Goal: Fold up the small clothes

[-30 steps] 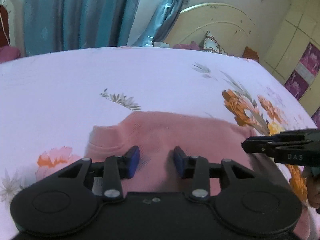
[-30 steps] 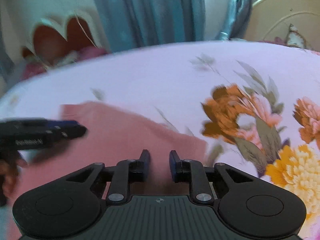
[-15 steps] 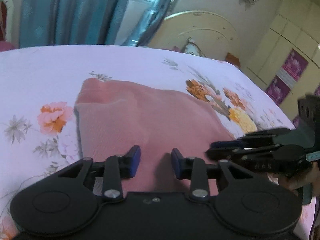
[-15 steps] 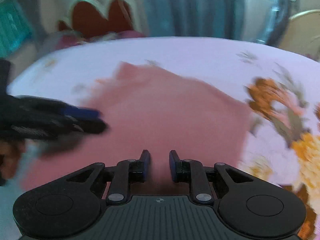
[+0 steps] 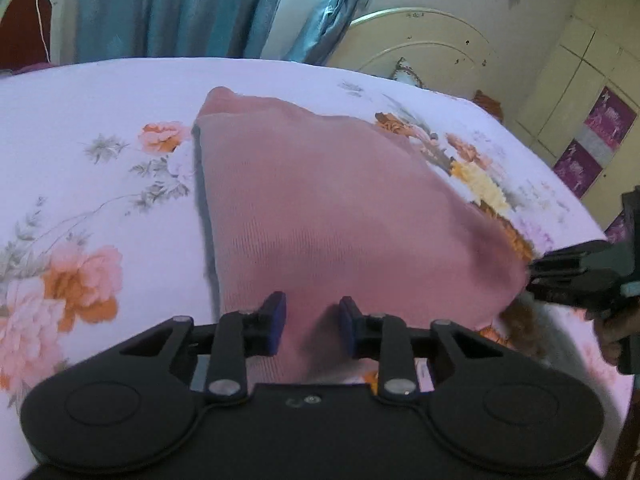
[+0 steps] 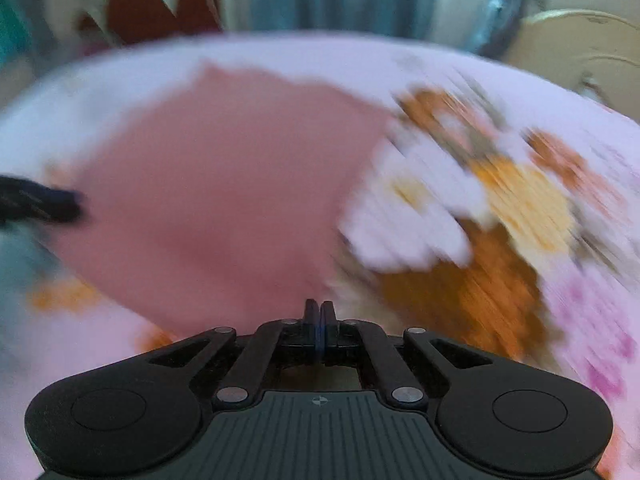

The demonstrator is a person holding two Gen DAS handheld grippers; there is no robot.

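Observation:
A pink knit garment [image 5: 320,200] lies spread on the floral bedsheet [image 5: 100,184]. My left gripper [image 5: 312,326] is open, with the garment's near hem between its blue pads [image 5: 276,320]. My right gripper [image 6: 319,320] is shut on the garment's near right corner; it shows at the right of the left wrist view [image 5: 532,276], pinching that corner. The right wrist view is blurred; the garment [image 6: 224,184] fills its middle, and the left gripper's tip [image 6: 60,202] shows at its left edge.
The bed's cream headboard [image 5: 424,52] and a small pillow [image 5: 406,74] are at the far end. Blue curtains [image 5: 180,8] hang behind. Wardrobe doors [image 5: 592,92] stand to the right. A red chair back [image 6: 160,8] is beyond the bed.
My right gripper has closed on the garment's corner. Both grippers have moved back toward the near hem, and the garment now looks larger in both views.

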